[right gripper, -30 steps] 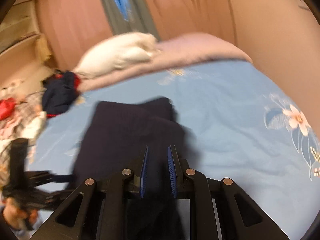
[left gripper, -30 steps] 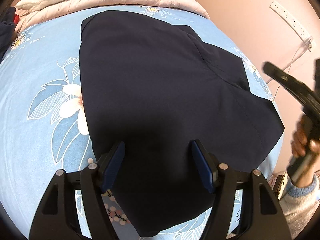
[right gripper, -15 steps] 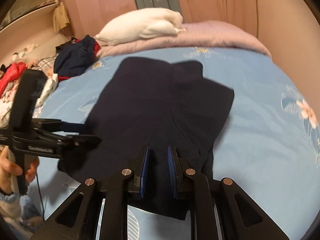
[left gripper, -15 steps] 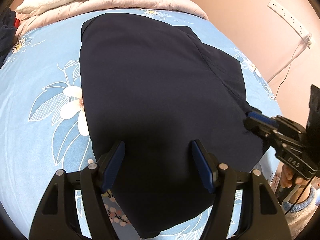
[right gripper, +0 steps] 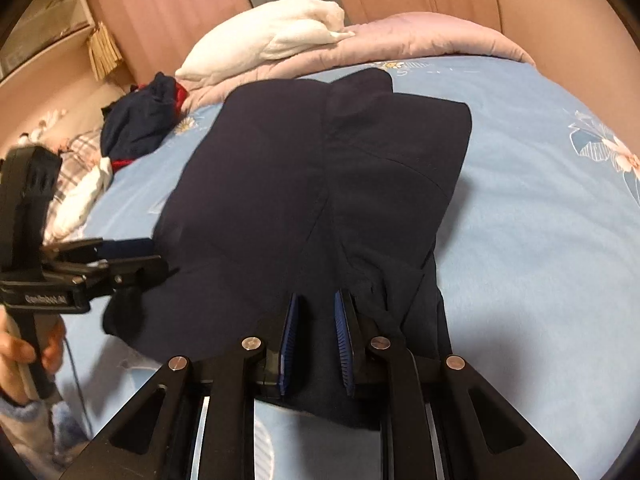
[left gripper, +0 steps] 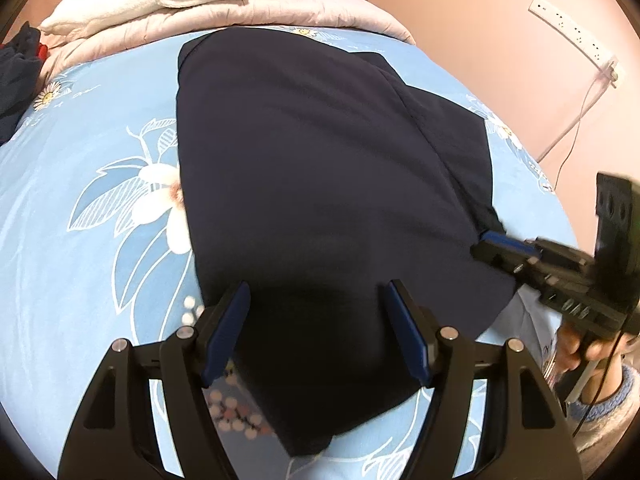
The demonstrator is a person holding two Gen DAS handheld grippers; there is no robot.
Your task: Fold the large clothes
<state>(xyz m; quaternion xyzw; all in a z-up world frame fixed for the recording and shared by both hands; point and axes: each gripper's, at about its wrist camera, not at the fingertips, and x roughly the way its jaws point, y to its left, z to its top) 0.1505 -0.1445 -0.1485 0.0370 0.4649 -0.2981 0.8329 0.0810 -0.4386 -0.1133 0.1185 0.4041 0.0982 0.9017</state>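
Navy garment (left gripper: 320, 184) lies flat on our bed (left gripper: 80, 280) for folding; left gripper (left gripper: 316, 332) gapes above its hem, right gripper (right gripper: 316, 340) (fingers slightly parted) grips nothing.

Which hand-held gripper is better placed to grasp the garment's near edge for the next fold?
Probably the right hand-held gripper: its narrow jaws sit low at the bunched edge of the dark garment. The left hand-held gripper is wide open above flat cloth.
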